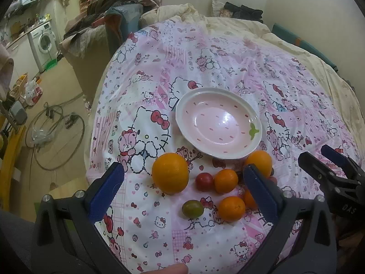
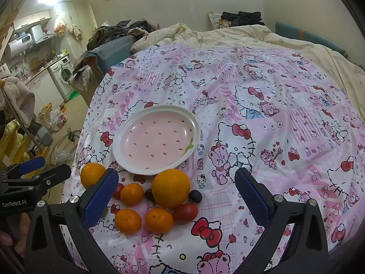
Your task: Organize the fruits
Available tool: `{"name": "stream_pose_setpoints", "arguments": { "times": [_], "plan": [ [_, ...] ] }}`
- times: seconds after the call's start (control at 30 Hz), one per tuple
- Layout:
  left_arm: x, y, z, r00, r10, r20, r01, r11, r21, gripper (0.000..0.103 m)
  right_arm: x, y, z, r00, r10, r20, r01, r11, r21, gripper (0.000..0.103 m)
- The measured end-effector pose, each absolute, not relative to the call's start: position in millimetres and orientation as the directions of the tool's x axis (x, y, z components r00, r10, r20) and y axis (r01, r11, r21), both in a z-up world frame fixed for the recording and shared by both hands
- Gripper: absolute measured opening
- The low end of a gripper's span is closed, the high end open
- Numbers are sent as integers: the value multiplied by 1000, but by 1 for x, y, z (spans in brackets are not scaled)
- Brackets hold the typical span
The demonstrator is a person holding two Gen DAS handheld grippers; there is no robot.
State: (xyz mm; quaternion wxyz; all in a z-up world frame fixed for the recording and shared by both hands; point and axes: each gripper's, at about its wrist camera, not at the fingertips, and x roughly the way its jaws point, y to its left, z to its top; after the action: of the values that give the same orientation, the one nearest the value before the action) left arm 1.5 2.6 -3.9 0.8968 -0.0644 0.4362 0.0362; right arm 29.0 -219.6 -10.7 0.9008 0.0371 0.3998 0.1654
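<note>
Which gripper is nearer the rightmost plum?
Right. The plum lies just ahead between the right gripper's open fingers; the left gripper is off to its left, past the oranges.

Pink cartoon-cat bedsheet [image 2: 262, 105] spread over a bed, cream duvet [image 2: 239, 34] bunched behind. Heaped clothes [image 1: 118, 2] on the left. Front-loading washing machine [image 1: 44, 42] beyond, coiled hose [image 1: 54, 134] on tiled floor.

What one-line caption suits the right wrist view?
Open right gripper above oranges and tomatoes beside the empty pink strawberry-patterned plate on a Hello Kitty cloth.
</note>
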Motion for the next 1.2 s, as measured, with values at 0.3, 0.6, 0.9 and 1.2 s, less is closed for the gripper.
{"name": "stream_pose_setpoints", "arguments": {
  "times": [0.3, 0.6, 0.9, 1.2],
  "plan": [
    [1, 4, -5, 617, 8, -787, -121, 989, -84, 103, 29, -219, -11, 626, 327, -708, -268, 943, 199, 103],
    [1, 4, -6, 617, 5, -787, -121, 989, -88, 103, 28, -219, -12, 627, 327, -707, -267, 943, 198, 103],
    [2, 4, -5, 615, 6, -788, -122, 989, -88, 103, 28, -219, -11, 628, 327, -706, -268, 943, 198, 103],
    [2, 5, -5, 615, 6, -789, -122, 989, -88, 103, 28, -220, -10, 629, 327, -705, -266, 943, 200, 103]
  ]
}}
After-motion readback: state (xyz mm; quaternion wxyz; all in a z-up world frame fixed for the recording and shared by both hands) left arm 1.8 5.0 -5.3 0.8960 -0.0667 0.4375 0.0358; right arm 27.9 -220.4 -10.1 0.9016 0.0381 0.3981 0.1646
